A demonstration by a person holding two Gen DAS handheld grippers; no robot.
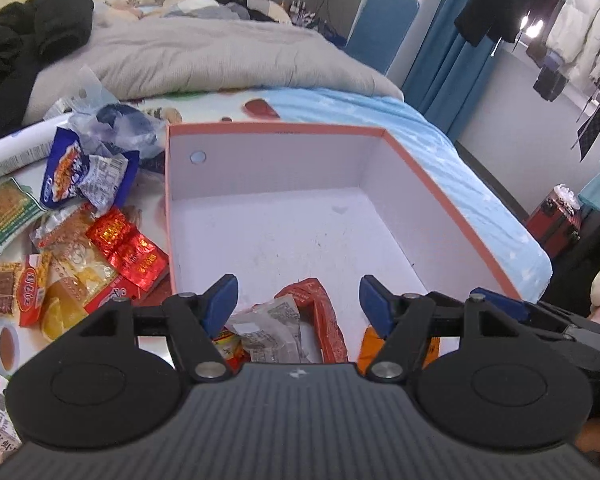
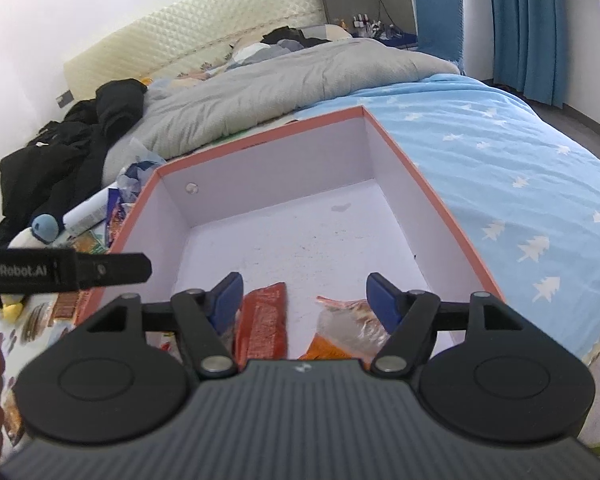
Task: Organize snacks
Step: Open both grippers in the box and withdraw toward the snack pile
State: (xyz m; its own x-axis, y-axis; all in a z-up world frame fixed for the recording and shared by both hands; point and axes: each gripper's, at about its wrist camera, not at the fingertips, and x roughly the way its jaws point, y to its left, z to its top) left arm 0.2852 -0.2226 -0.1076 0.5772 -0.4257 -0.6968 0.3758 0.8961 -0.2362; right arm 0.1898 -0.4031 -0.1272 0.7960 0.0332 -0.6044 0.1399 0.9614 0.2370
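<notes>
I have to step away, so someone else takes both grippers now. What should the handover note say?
Left gripper: open, empty, over the near end of the box.
Right gripper: open, empty, also over the near end.
Done: a few packets lie in the box, among them a red-orange packet and a clear-and-orange bag.
Left: the snack pile beside the box on its left, on the bed.
</notes>
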